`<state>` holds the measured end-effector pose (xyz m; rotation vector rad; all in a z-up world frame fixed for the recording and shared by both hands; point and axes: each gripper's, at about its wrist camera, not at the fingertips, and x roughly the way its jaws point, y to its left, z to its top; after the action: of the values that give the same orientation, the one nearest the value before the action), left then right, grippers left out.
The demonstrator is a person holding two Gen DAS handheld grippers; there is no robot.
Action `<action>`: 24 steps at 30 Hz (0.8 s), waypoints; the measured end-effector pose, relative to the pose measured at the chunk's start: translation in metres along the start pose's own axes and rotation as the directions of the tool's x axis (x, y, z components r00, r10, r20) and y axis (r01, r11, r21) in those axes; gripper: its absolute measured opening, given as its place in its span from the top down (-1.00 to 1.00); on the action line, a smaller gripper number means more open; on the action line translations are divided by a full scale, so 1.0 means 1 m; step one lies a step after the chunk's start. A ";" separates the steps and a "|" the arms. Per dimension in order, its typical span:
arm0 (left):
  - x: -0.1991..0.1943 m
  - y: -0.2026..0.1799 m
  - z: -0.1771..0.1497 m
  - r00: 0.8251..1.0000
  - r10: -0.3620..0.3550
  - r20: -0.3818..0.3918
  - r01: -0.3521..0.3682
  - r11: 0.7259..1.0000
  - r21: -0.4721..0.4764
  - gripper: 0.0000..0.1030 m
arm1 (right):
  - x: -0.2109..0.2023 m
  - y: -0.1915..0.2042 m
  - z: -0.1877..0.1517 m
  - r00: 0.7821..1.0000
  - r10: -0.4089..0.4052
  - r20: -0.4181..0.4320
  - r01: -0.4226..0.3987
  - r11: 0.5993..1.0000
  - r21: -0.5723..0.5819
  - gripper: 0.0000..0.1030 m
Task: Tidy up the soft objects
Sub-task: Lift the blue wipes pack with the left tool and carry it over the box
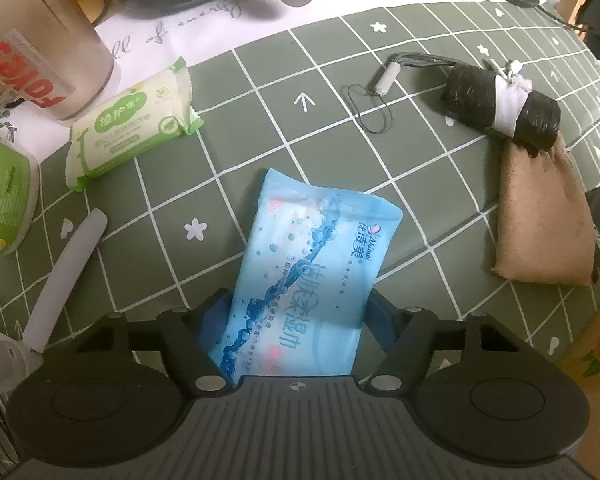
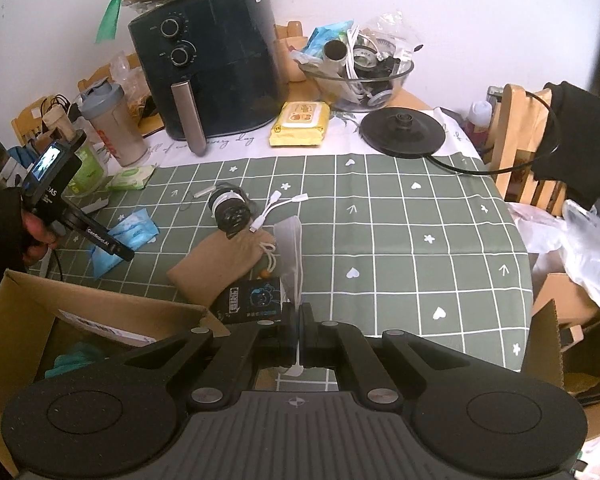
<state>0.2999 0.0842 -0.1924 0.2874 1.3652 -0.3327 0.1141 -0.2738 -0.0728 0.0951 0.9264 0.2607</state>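
Note:
My left gripper (image 1: 296, 304) is shut on a blue wet-wipes pack (image 1: 304, 272) and holds it over the green checked tablecloth (image 1: 340, 140); the pack also shows in the right wrist view (image 2: 124, 240). A green-and-white tissue pack (image 1: 132, 128) lies far left. A tan cloth pouch (image 1: 540, 220) lies at the right, with a black roll banded in white (image 1: 500, 100) beyond it. My right gripper (image 2: 299, 320) is shut on a thin translucent plastic bag (image 2: 292, 248) near the table's front edge, beside the pouch (image 2: 224, 264) and a small dark card (image 2: 252, 300).
An open cardboard box (image 2: 80, 320) stands at the front left. A black air fryer (image 2: 212, 64), shaker bottle (image 2: 112, 124), yellow wipes pack (image 2: 300, 124), glass bowl (image 2: 356, 80) and kettle base (image 2: 404, 128) stand at the back. A white cable (image 2: 280, 208) lies mid-table.

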 end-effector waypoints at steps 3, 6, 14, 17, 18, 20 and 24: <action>-0.004 -0.001 -0.004 1.000 -0.021 0.018 0.022 1.000 -0.016 -0.26 | -0.001 0.001 0.000 1.000 0.003 0.001 -0.003 1.000 0.000 0.93; -0.015 -0.010 -0.005 0.999 -0.031 0.037 0.032 0.999 -0.010 -0.25 | -0.003 0.001 0.000 1.000 0.003 0.005 -0.003 1.000 -0.003 0.93; -0.056 -0.025 -0.008 0.991 -0.024 0.129 0.027 0.999 -0.027 -0.24 | -0.013 0.006 0.002 0.999 0.020 0.025 -0.019 1.000 -0.022 0.93; -0.071 -0.027 -0.009 0.987 -0.020 0.161 0.029 0.998 -0.052 -0.24 | -0.018 0.010 0.002 0.999 0.028 0.032 -0.027 0.999 -0.029 0.93; -0.077 -0.026 -0.009 0.985 -0.020 0.173 0.031 0.998 -0.059 -0.24 | -0.019 0.011 0.002 0.999 0.032 0.036 -0.031 0.999 -0.031 0.93; -0.088 -0.027 -0.010 0.980 -0.020 0.197 0.036 0.996 -0.076 -0.24 | -0.023 0.013 0.002 0.998 0.042 0.041 -0.041 0.999 -0.031 0.93; -0.107 -0.030 -0.011 0.969 -0.014 0.245 0.039 0.994 -0.100 -0.24 | -0.031 0.018 0.003 0.996 0.066 0.053 -0.064 0.997 -0.042 0.93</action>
<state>0.2597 0.0683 -0.0897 0.1364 1.1393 -0.3076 0.0952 -0.2643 -0.0438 0.0947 0.8646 0.3357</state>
